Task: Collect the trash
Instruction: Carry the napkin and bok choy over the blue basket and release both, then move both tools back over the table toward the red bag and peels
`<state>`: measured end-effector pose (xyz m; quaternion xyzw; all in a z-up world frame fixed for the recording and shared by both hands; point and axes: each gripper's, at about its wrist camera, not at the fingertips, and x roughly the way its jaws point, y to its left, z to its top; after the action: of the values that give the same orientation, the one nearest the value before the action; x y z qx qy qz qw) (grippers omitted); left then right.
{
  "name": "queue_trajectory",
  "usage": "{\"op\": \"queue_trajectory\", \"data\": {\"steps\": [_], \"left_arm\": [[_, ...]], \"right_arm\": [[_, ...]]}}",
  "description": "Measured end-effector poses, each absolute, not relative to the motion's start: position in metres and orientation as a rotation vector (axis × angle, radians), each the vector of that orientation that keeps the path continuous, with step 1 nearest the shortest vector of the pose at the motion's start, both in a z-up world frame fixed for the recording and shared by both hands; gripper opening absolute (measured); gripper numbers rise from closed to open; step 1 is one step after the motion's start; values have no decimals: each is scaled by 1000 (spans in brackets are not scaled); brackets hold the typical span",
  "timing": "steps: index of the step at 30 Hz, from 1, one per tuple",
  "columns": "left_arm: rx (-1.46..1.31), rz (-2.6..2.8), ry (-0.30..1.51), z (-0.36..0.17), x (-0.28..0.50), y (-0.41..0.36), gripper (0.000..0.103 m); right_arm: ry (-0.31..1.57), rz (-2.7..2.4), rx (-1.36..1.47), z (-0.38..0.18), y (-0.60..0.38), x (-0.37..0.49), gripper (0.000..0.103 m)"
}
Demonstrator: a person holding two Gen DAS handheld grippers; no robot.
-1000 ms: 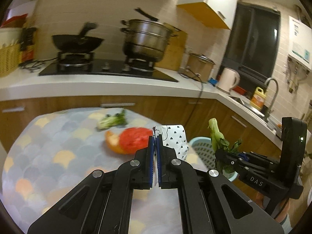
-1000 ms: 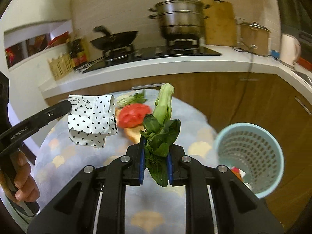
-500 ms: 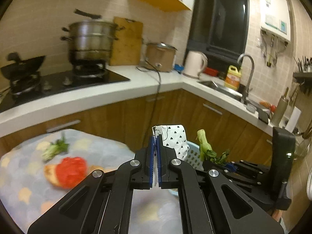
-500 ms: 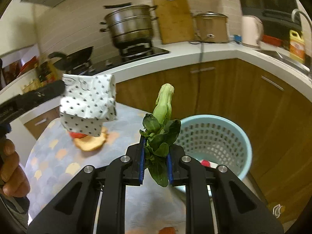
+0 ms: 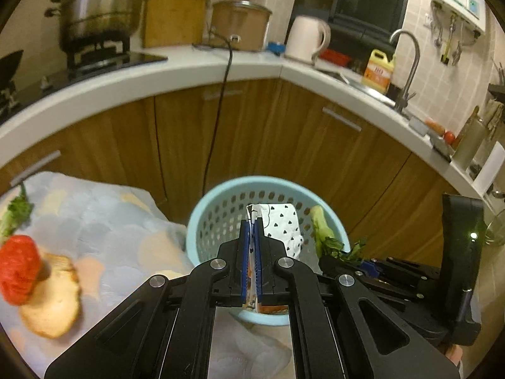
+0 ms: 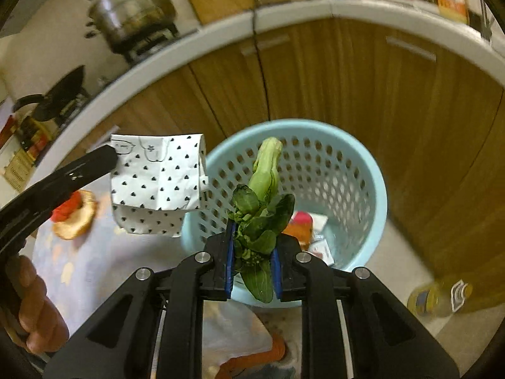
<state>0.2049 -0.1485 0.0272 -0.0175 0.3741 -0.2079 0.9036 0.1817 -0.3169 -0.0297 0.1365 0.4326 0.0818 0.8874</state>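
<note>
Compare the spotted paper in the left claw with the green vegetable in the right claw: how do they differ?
The spotted paper is flat, folded and white with black marks; the green vegetable is a leafy stalk, pale at the top. The left claw pinches the paper's edge, jaws nearly touching; the right claw clamps the vegetable's leafy end, jaws apart. Both are held near the blue basket.

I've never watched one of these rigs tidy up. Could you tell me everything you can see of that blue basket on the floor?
The basket is round, pale blue, plastic by its look, its wall pierced by rows of small holes. It stands upright and open-topped on the floor, beside the cloth-covered table and before wooden cabinets. Inside lie a few scraps, pink, orange and white. A spotted paper and a leafy green hang above its rim; neither visibly touches it.
</note>
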Motion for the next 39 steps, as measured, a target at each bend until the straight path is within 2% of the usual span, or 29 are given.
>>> {"op": "queue_trajectory", "data": {"steps": [5, 6, 7, 11, 16, 32, 39], "left_arm": [[-27, -422, 803, 10, 218, -156, 4], [-29, -418, 809, 7, 221, -156, 6], [-29, -414, 815, 6, 221, -156, 15], [-28, -402, 820, 2, 221, -152, 23], [-49, -381, 793, 12, 213, -139, 31], [-60, -210, 614, 63, 150, -65, 43], [-115, -94, 565, 77, 128, 13, 63]], "right_arm": [[967, 154, 287, -55, -320, 199, 20], [977, 151, 286, -59, -320, 201, 23], [986, 149, 288, -62, -320, 203, 25], [975, 143, 297, -62, -325, 204, 51], [939, 155, 301, -53, -329, 196, 51], [774, 345, 156, 18, -249, 155, 51], [749, 446, 80, 32, -187, 146, 51]]}}
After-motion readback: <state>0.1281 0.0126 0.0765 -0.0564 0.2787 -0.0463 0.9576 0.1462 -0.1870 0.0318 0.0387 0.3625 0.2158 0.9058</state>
